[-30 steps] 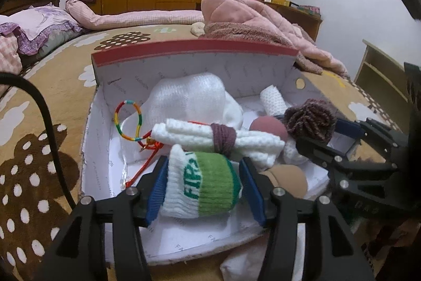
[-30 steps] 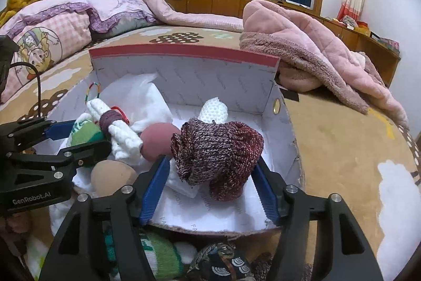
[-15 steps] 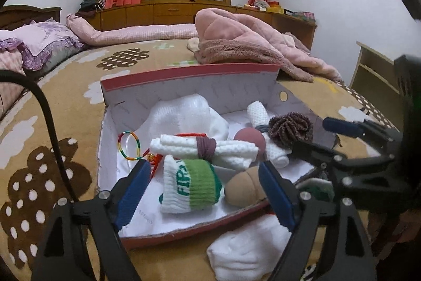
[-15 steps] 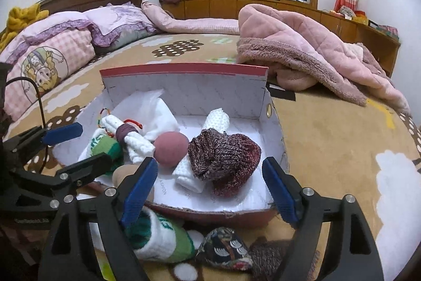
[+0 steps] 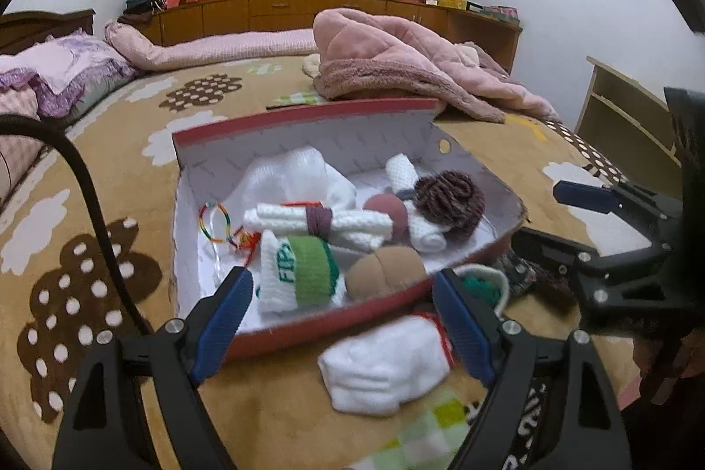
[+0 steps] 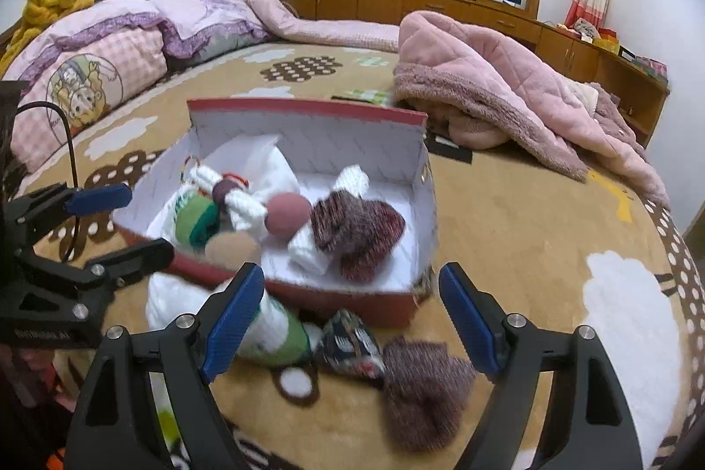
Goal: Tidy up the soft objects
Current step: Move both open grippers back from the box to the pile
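I am holding my left gripper [image 5: 341, 320] above the near edge of the red box [image 5: 308, 331], and its blue pads are standing wide apart with nothing between them. My right gripper [image 6: 352, 316] is also standing wide open and is gripping nothing; it is hovering just in front of the box, near its right corner. The box is sitting on the brown bedspread [image 6: 520, 214] with white clouds, and its tall back wall is standing upright. Inside it, the green and white sock roll [image 5: 299, 276] is lying near the front wall, and the tan ball [image 5: 385, 276] is lying just beside it on the right. Behind them, the white roll tied with a purple band [image 5: 317, 221] is lying across, the dark pink ball [image 5: 387, 210] is touching it, and the maroon knitted sock [image 6: 357, 225] is resting on a white cloth near the right wall. Outside the box, on the bedspread, a folded white sock [image 5: 387, 364] is lying under my left gripper. In the right wrist view another green and white roll [image 6: 277, 338], a dark patterned bundle [image 6: 350, 344] and a second maroon knitted piece [image 6: 425, 382] are lying in a row in front of the box.
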Action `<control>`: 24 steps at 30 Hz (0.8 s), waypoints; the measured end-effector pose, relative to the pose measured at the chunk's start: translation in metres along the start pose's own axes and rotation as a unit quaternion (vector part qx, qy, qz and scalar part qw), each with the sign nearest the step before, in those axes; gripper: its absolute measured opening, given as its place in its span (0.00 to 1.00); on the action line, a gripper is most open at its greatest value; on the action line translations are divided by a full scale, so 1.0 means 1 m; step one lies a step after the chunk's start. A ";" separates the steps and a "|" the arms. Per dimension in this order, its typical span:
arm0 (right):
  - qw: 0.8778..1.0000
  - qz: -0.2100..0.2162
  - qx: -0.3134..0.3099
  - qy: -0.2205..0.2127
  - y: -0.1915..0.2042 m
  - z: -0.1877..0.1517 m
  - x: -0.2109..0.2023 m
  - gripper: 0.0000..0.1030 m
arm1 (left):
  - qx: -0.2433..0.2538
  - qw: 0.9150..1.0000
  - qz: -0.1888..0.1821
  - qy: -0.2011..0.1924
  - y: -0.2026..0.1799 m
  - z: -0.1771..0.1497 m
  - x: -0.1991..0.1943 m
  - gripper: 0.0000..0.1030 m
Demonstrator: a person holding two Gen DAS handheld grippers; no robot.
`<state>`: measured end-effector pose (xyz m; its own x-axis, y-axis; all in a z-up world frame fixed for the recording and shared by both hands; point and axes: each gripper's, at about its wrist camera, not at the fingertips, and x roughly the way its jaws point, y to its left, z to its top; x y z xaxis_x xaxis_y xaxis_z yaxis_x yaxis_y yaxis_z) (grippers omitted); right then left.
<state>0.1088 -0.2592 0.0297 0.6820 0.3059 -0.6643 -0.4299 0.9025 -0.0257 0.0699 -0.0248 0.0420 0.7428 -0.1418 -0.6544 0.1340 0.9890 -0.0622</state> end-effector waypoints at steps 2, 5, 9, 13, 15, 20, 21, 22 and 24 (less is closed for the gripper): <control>1.000 0.004 0.004 0.012 -0.004 -0.006 -0.002 0.81 | 0.001 1.000 -0.003 0.005 -0.001 -0.002 -0.002 0.85; 0.999 0.010 0.013 0.034 -0.012 -0.013 -0.002 0.81 | 0.003 1.000 -0.008 0.009 -0.004 -0.004 -0.006 0.85; 0.998 0.015 0.022 0.052 -0.018 -0.023 -0.002 0.81 | -0.022 0.999 -0.031 0.014 -0.005 -0.009 -0.010 0.85; 0.997 0.017 0.023 0.071 -0.020 -0.031 -0.003 0.81 | -0.037 0.998 -0.039 0.028 -0.011 -0.016 -0.007 0.83; 0.997 0.022 0.024 0.074 -0.021 -0.034 -0.006 0.81 | -0.043 0.997 -0.054 0.039 -0.013 -0.019 -0.006 0.82; 0.988 0.063 0.074 0.117 -0.034 -0.050 -0.001 0.81 | -0.060 0.991 -0.093 0.081 -0.015 -0.027 0.000 0.78; 0.987 0.063 0.080 0.122 -0.036 -0.052 0.000 0.81 | -0.060 0.990 -0.091 0.084 -0.016 -0.029 0.000 0.75; 0.987 0.059 0.081 0.123 -0.038 -0.054 0.000 0.81 | -0.057 0.991 -0.086 0.088 -0.016 -0.030 0.001 0.71; 0.988 0.041 0.077 0.127 -0.042 -0.057 -0.001 0.81 | -0.053 0.992 -0.077 0.090 -0.017 -0.032 0.003 0.66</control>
<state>0.0927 -0.3140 -0.0111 0.4700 0.3125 -0.8255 -0.3694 0.9190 0.1376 0.0494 -0.0409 0.0170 0.5878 -0.2919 -0.7545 0.1609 0.9562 -0.2446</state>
